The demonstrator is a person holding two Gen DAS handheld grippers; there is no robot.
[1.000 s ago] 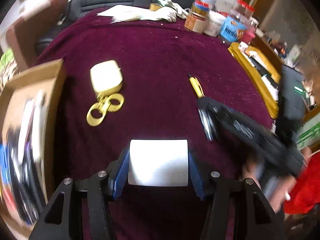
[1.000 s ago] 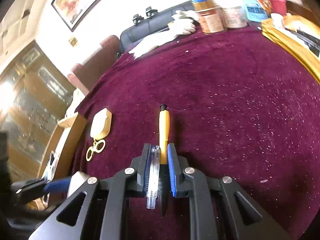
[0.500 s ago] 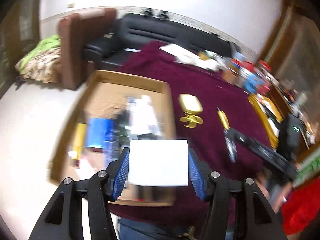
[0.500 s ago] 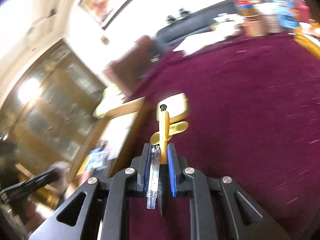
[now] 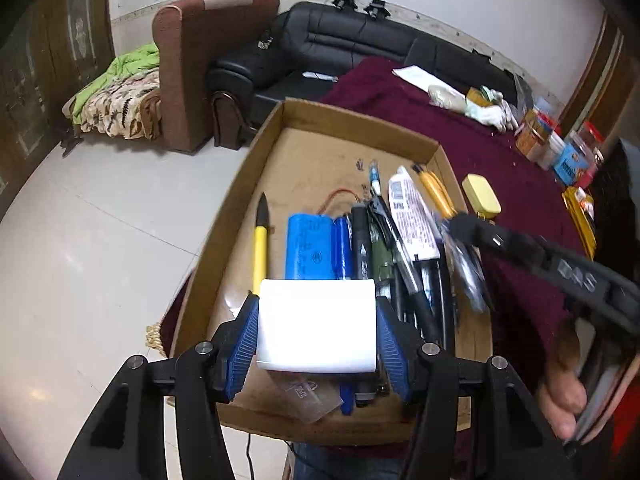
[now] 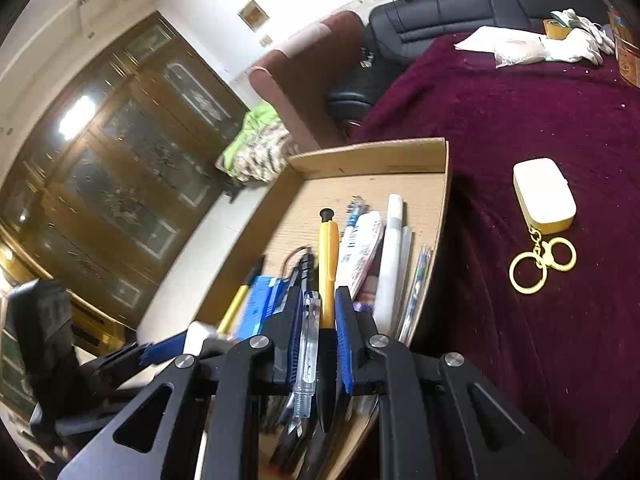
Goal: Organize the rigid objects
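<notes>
My left gripper [image 5: 316, 330] is shut on a white box [image 5: 316, 326] and holds it above the near end of a cardboard box [image 5: 360, 124] filled with pens, a blue battery pack [image 5: 310, 246] and a white tube [image 5: 412, 216]. My right gripper [image 6: 318, 320] is shut on a yellow pen [image 6: 328, 264] and a clear pen [image 6: 308, 356], over the same cardboard box [image 6: 440, 216]. The right gripper also shows in the left wrist view [image 5: 460, 226], blurred, over the box's right side. A cream case with a gold keyring [image 6: 542, 196] lies on the maroon cloth.
The cardboard box sits at the left edge of the maroon-covered table [image 6: 540, 92], with white floor [image 5: 80, 240] beyond. Jars and tubs [image 5: 560, 148] stand at the far right. Papers and gloves [image 6: 528, 46] lie at the far end. A black sofa [image 5: 360, 40] stands behind.
Both grippers have swung left from over the cloth to over the cardboard box, each still holding its load. The yellow pen has been lifted off the cloth.
</notes>
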